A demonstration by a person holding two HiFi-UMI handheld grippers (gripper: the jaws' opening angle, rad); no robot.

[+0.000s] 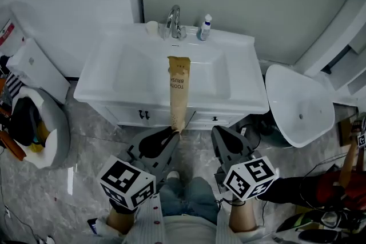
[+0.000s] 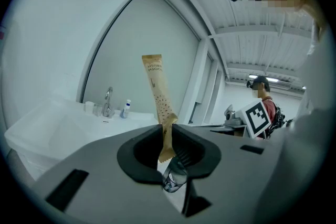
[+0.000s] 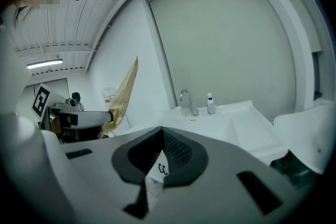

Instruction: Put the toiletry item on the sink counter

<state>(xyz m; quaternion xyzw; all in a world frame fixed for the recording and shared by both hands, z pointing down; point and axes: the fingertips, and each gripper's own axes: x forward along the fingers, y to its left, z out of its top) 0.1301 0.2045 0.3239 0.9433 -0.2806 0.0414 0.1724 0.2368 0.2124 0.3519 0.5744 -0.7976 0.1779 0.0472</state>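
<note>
Floor [image 1: 74, 163] by sink counter [image 1: 246, 83]: head view

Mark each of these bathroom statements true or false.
1. The left gripper grips the tan paper toothbrush packet. True.
2. The packet lies on the white sink counter. False: it is held up, clear of the counter.
3. The right gripper holds a bottle. False: nothing is between its jaws.
4. A small white bottle with a blue label stands beside the chrome faucet. True.
</note>
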